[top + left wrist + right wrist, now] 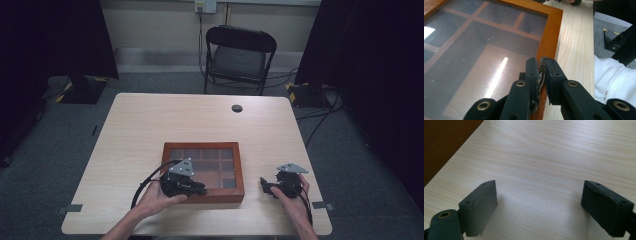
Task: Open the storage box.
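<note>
One wooden display box (203,171) with a glass lid lies near the front of the worktop (150,125); one folding chair (239,55) stands beyond. The left tongs (542,72) pinch a small metal tab at the box's front rim, its shape hard to read. The right tongs (539,207) gape wide over bare worktop, beside the box.

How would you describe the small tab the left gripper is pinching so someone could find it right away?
Start at the light wooden table and find the flat reddish-brown box with a glass lid near the person's edge. On the box's near rim, the left gripper is closed on a small striped fabric tab. It is the only soft, frayed piece on that smooth wooden frame.
</note>
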### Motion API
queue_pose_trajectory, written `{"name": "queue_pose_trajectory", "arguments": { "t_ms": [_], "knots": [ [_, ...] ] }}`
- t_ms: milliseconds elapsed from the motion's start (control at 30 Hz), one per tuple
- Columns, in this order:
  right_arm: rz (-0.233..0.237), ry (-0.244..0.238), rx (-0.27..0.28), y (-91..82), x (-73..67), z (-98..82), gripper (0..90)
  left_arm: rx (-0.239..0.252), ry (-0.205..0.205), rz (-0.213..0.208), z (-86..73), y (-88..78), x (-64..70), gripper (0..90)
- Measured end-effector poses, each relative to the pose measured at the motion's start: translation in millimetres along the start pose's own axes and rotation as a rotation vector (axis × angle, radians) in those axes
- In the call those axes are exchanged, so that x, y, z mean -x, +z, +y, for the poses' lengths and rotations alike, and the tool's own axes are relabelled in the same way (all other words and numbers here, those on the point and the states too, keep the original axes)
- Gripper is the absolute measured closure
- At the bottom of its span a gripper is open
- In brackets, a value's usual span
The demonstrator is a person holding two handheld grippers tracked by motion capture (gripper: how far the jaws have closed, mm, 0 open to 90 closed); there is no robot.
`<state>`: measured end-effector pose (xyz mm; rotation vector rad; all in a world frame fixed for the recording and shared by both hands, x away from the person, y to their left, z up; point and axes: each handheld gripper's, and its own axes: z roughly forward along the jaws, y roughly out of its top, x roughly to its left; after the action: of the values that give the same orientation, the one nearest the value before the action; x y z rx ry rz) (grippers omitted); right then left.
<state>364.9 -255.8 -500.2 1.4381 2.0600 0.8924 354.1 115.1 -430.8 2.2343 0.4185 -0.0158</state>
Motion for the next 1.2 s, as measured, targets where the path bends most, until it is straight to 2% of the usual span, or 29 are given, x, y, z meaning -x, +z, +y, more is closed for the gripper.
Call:
{"name": "queue_pose_trajectory", "arguments": {
  "t_ms": [400, 533, 867, 933, 1033, 1200],
  "knots": [
    [0.001, 0.0, -0.001, 0.1, 0.1, 0.1, 12.6, 0.017, 0.005, -0.01, 2.7, -5.8, -0.8, 81.3],
    [0.001, 0.0, -0.001, 0.1, 0.1, 0.2, 12.6, 0.024, -0.009, -0.014, 2.9, -6.8, -1.4, 81.3],
    [0.001, 0.001, -0.001, 0.4, 0.1, 0.4, 12.5, 0.005, -0.004, -0.014, 8.7, -10.7, -2.1, 81.3],
    [0.001, 0.001, -0.001, 0.4, 0.1, 0.4, 12.5, 0.022, -0.005, -0.021, 10.0, -11.8, -2.6, 81.3],
    [0.001, 0.001, -0.001, 0.5, 0.1, 0.5, 12.4, 0.013, -0.001, -0.02, 13.0, -15.2, -3.3, 81.3],
    [0.003, 0.0, -0.002, 0.5, 0.2, 0.6, 12.5, 0.033, -0.004, -0.027, 14.0, -15.9, -3.9, 81.4]
  ]
}}
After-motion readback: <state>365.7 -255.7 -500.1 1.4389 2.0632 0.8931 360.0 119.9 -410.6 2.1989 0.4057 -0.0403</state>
